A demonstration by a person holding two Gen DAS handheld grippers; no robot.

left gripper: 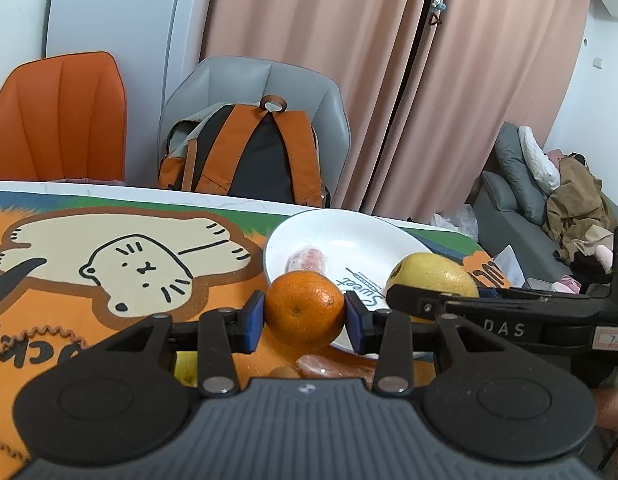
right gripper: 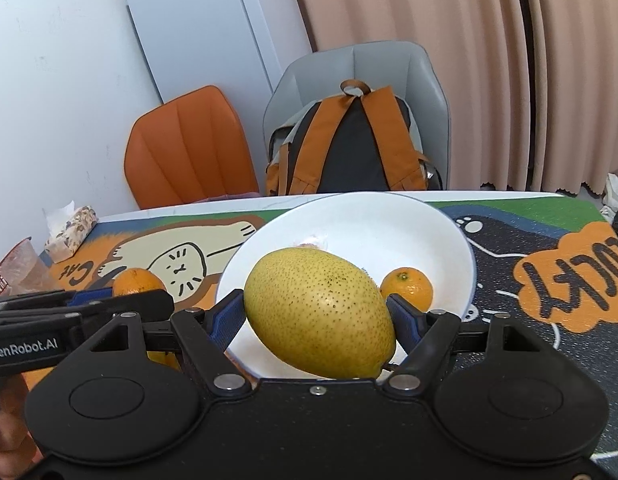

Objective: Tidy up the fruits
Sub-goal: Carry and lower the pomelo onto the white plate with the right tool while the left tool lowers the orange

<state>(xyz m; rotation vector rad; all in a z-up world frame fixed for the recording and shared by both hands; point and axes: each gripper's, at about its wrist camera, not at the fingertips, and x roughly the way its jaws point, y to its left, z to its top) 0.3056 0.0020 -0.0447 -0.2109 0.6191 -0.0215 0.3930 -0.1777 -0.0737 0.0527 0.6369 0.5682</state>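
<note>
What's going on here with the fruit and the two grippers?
A person is sorting fruit into a white bowl using two handheld grippers. The left gripper is clamped on an orange, held just in front of the bowl's near edge. The right gripper grips a large yellow mango over the bowl. Another orange already sits inside the bowl, along with something pinkish that is hard to identify.
</note>
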